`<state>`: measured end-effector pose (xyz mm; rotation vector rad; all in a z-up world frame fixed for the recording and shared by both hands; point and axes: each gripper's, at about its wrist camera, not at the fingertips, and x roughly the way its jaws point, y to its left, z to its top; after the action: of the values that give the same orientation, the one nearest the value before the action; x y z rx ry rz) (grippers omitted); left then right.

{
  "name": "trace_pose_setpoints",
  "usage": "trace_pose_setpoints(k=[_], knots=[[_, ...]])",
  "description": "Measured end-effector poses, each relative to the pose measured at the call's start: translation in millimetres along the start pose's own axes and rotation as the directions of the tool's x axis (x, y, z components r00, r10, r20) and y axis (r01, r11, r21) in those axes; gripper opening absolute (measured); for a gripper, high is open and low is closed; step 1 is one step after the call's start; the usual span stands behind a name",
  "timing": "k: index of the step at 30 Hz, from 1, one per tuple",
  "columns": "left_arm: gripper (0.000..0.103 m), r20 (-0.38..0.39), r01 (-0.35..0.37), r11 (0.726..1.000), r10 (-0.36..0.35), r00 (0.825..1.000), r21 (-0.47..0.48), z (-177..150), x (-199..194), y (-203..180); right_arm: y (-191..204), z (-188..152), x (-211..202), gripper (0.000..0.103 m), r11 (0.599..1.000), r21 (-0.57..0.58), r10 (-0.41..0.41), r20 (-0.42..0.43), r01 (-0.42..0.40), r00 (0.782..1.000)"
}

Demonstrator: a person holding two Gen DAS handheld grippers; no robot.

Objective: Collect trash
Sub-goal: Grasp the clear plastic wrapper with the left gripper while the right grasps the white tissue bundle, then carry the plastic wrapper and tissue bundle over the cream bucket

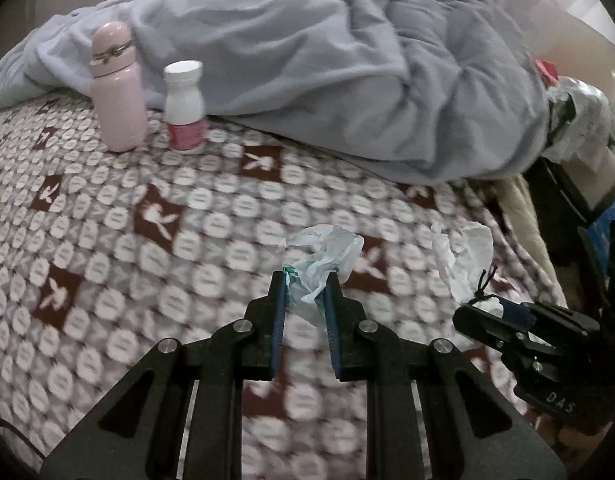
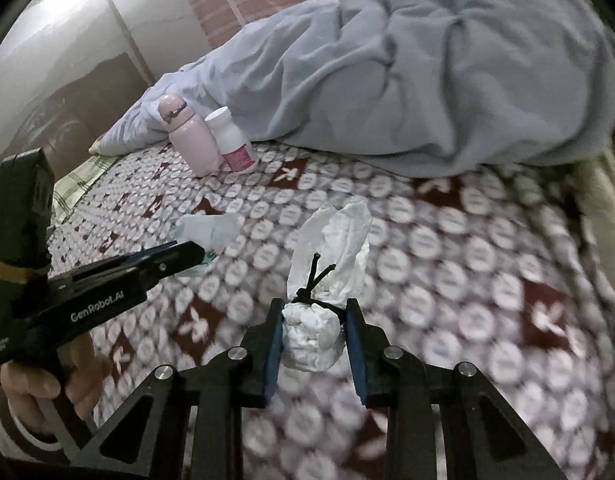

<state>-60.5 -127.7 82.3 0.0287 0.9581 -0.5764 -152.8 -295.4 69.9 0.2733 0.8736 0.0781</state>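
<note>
We hold two pieces of trash at once. The crumpled plastic wrapper (image 1: 323,264) sits pinched between the pads of our left gripper (image 1: 305,292), its loose end fanning out above the fingertips over the patterned bedspread (image 1: 147,280). The wad of white tissue (image 2: 319,328), with a knotted black tie on top, is clamped between the narrowed jaws of our right gripper (image 2: 314,332), its free tail standing up beyond the fingers. We grip each piece near its bunched base, probably so the light, floppy material does not slip out while carried. Both grippers hang close together above the bed, side by side, which suits taking both loads to a bin in one go. Farther back, a pink flask (image 1: 117,92) and a white pill bottle (image 1: 185,108) stand upright just beside each other against the rumpled grey duvet (image 1: 347,80); we judge them not trash.
</note>
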Motion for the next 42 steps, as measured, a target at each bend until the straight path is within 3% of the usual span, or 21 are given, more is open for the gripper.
trace_pose_setpoints(k=[21, 30, 42], knots=[[0.016, -0.022, 0.087, 0.972, -0.084, 0.996, 0.218, -39.4, -16.9, -161.4, -90.0, -72.7, -125.7, 0.028, 0.978, 0.169, -0.137, 0.095, 0.120, 0.986], [0.016, -0.050, 0.147, 0.940, -0.139, 0.989, 0.308, -48.5, -11.2, -231.3, -135.0, -98.9, -174.3, 0.028, 0.949, 0.257, -0.222, 0.131, 0.183, 0.966], [0.016, -0.102, 0.232, 0.874, -0.208, 0.973, 0.426, -66.7, 2.6, -322.9, -206.7, -142.2, -232.4, 0.028, 0.873, 0.412, -0.342, 0.138, 0.260, 0.930]])
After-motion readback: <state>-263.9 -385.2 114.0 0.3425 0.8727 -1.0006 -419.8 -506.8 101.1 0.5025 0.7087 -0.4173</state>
